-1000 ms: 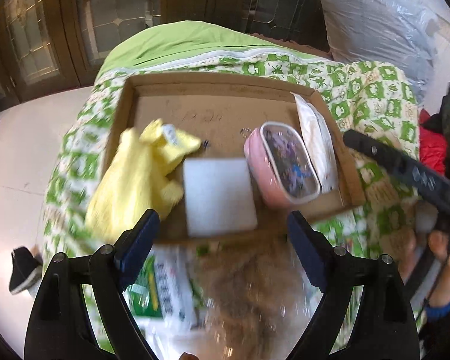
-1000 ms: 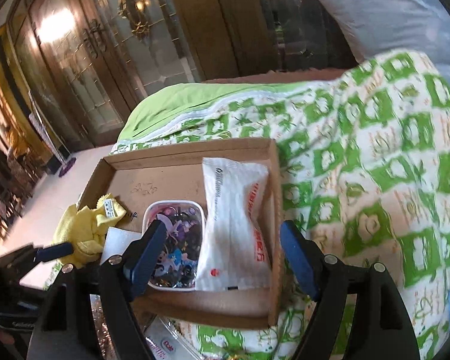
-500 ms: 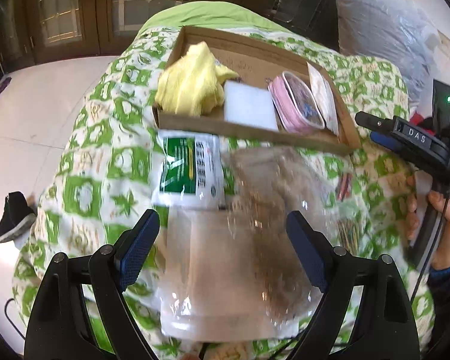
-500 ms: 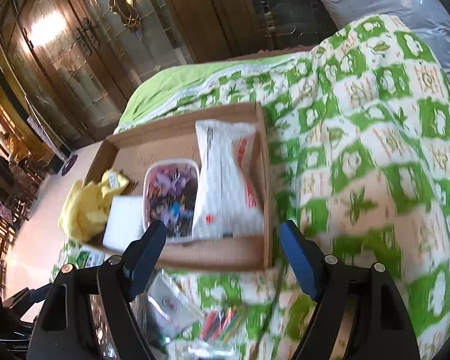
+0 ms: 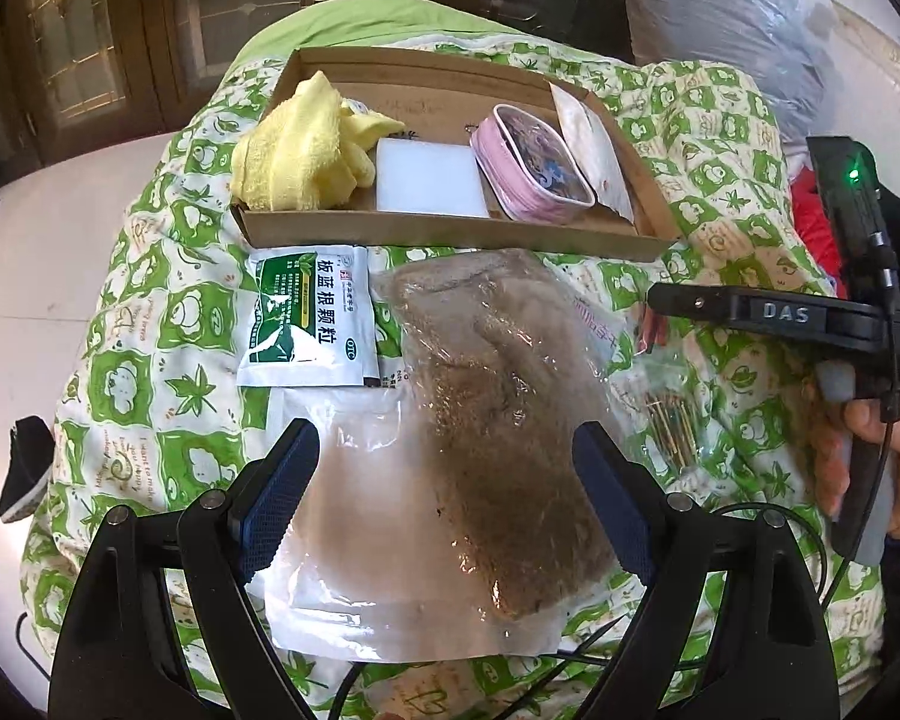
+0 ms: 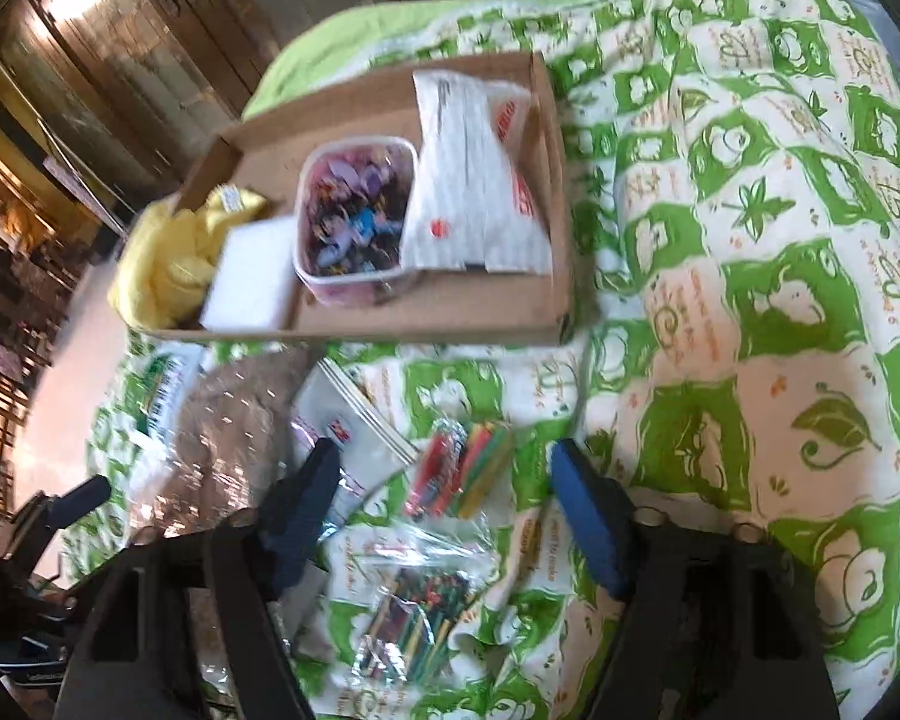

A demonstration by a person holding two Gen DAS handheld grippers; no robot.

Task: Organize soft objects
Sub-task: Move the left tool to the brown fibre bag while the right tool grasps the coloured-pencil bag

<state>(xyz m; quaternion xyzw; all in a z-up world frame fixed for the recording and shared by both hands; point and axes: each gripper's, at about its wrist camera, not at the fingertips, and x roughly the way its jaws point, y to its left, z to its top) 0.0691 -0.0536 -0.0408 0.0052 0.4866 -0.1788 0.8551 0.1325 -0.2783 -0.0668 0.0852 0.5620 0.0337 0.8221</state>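
My left gripper [image 5: 444, 498] gapes wide, empty, above the clear bag [image 5: 480, 450] lying just before the box's [image 5: 450, 234] near wall. My right gripper [image 6: 444, 516], equally wide and empty, hovers over small packets [image 6: 456, 474] on the quilt [image 6: 750, 300].

Bright daylight, motion-blurred right view

Open right claw [image 6: 444, 504] above clear packets [image 6: 450, 474] on green quilt [image 6: 750, 276], cardboard tray [image 6: 426, 318] beyond.
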